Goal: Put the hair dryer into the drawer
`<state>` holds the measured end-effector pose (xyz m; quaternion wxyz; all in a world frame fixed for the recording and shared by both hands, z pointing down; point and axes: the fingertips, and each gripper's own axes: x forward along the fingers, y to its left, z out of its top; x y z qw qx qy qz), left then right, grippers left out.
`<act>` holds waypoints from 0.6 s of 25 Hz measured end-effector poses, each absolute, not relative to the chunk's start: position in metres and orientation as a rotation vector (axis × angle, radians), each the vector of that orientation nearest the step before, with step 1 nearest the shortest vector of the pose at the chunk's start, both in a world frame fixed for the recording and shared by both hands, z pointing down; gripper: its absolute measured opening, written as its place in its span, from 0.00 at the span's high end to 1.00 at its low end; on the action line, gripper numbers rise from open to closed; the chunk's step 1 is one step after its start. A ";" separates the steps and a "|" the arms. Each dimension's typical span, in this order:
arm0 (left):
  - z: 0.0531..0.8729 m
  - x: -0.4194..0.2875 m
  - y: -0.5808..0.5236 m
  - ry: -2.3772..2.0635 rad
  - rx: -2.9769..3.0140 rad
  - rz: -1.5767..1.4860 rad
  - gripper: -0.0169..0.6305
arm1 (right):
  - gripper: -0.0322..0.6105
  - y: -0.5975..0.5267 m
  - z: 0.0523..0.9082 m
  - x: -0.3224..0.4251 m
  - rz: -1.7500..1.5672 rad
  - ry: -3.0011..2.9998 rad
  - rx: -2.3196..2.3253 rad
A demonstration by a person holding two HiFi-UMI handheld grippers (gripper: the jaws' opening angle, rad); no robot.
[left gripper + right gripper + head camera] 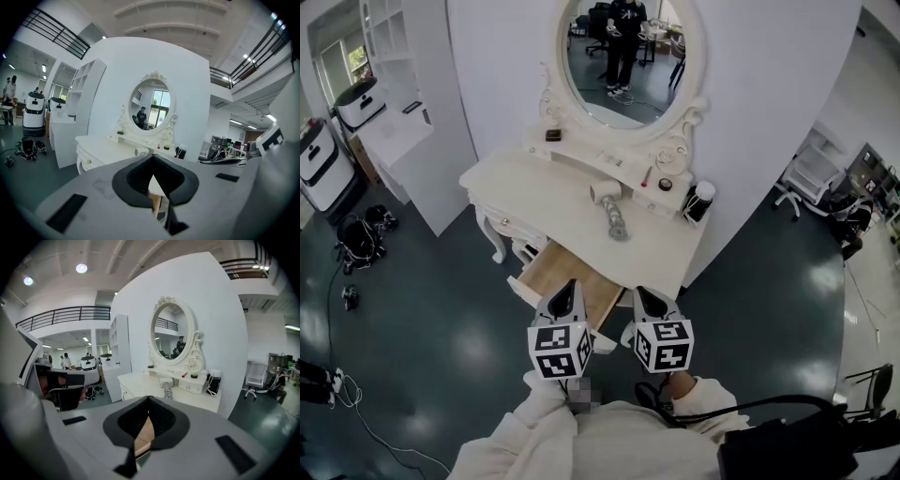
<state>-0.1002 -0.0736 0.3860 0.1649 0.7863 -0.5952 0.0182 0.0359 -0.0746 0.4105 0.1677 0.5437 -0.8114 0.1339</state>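
The hair dryer [610,205], white with a grey ribbed handle, lies on top of the white dressing table [516,183], in front of the oval mirror. It also shows small in both gripper views, hair dryer [140,152] and hair dryer [166,386]. The drawer [565,274] below the tabletop stands pulled out, its wooden bottom bare. My left gripper [569,284] and right gripper [643,293] hover side by side at the drawer's front edge, well short of the dryer. Both have their jaws shut, left gripper [152,157], right gripper [149,399], with nothing held.
A black-and-white bottle [699,201] and small items stand on the table's raised shelf at the right. White robot units [323,165] and a shelf unit [398,112] are at the left, office chairs [811,178] at the right. Cables [347,394] lie on the dark floor.
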 end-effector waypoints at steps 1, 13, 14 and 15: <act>0.389 -0.103 -0.077 -1.697 2.235 0.043 0.97 | 0.85 -0.078 0.411 0.034 0.376 -2.299 1.546; 0.438 -0.106 -0.096 -1.581 2.175 0.063 0.97 | 0.85 -0.092 0.428 0.046 0.428 -2.162 1.608; 0.439 -0.106 -0.097 -1.578 2.175 0.066 0.97 | 0.85 -0.092 0.428 0.049 0.429 -2.153 1.618; 0.441 -0.107 -0.098 -1.578 2.173 0.067 0.97 | 0.85 -0.093 0.428 0.051 0.429 -2.145 1.627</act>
